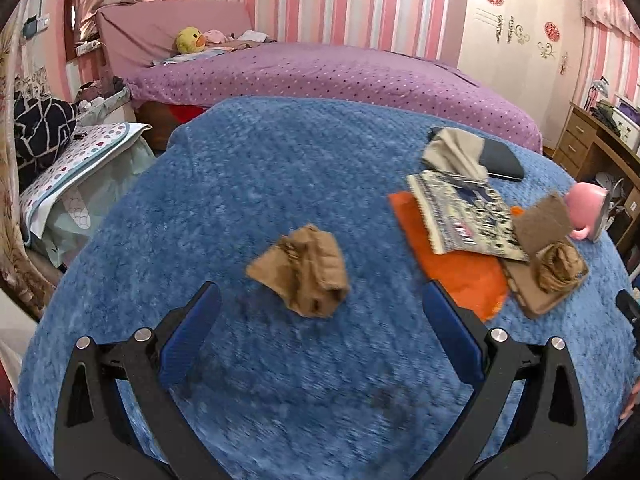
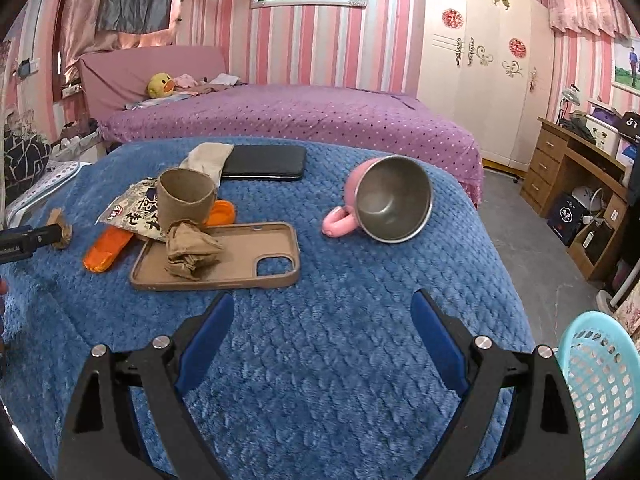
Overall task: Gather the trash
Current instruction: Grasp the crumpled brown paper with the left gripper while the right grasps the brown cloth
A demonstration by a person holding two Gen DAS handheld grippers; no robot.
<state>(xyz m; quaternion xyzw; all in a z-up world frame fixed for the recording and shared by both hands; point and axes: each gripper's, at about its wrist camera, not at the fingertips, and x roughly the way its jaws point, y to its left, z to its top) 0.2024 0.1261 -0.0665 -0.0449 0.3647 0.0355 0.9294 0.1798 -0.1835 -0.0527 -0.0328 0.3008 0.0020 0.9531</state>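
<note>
A blue fuzzy blanket (image 2: 320,360) is spread over the tabletop, with a purple bed (image 2: 300,120) seen behind it. A light-blue plastic basket (image 2: 600,392) is parked just off the blanket's right edge, near the front corner. A pink mug (image 2: 384,200) is tipped on its side toward the back right of the blanket, well apart from the rest.

Toward the back left a pile is found: a black phone (image 2: 264,162) at the back edge with a beige cloth (image 2: 208,158) draped partly on it, a printed snack wrapper (image 2: 132,216) over an orange packet (image 2: 106,250), a cardboard tube (image 2: 186,200) standing upright on the wrapper, and a tan phone case (image 2: 240,260) with a crumpled brown paper wad (image 2: 188,254) lying in it.

A second crumpled brown paper (image 1: 302,270) is left alone near the middle of the blanket, just ahead of the left tool (image 1: 320,300), whose jaws are spread wide with nothing gripped. The right tool (image 2: 322,304) is likewise spread wide and empty, hung over bare blanket in front of the phone case.
</note>
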